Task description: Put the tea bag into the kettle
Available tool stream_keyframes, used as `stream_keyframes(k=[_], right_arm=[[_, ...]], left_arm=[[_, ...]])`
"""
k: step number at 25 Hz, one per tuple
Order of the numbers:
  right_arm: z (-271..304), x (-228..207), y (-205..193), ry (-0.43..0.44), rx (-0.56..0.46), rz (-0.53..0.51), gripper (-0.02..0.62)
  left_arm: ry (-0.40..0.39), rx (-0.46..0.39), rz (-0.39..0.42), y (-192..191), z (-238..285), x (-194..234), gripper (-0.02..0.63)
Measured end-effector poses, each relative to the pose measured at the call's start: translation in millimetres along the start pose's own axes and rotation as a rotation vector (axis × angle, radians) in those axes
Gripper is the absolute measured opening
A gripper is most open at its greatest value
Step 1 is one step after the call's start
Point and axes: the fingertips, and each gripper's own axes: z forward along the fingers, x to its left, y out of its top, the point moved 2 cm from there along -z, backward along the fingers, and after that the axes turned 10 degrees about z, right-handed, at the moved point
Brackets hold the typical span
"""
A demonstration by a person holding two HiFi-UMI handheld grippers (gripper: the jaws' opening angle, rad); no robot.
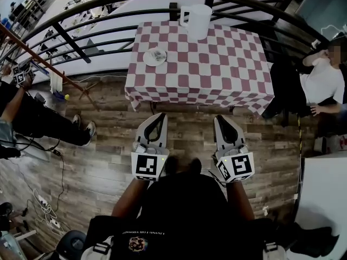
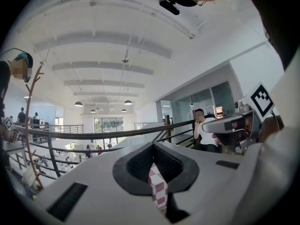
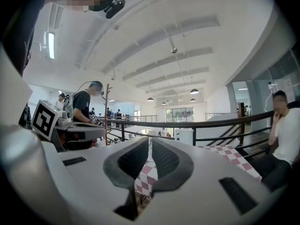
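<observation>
On the checked table (image 1: 217, 64): one white kettle (image 1: 196, 20), one small plate (image 1: 155, 56)

table (image 1: 217, 64): 1 | kettle (image 1: 196, 20): 1 | plate (image 1: 155, 57): 1 | left gripper (image 1: 160, 116) + right gripper (image 1: 219, 118): 2

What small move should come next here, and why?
Probably walk closer to the table: the left gripper and the right gripper are shut, empty and short of its near edge, while the plate with what seems the tea bag and the white kettle stand farther on.
</observation>
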Motion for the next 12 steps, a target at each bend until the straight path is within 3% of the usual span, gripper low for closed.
stream_keyframes(k=[4, 12], right_arm=[[30.2, 3.9, 0.5, -0.015, -0.022, -0.014, 0.017], [59.1, 22.2, 1.7, -0.052, -0.036, -0.03, 0.017]], left_arm=[[-0.042, -0.072, 0.02, 10.5, 30.2, 3.9, 0.006], [-0.089, -0.111, 0.043, 13.2, 45.2, 28.9, 0.006]])
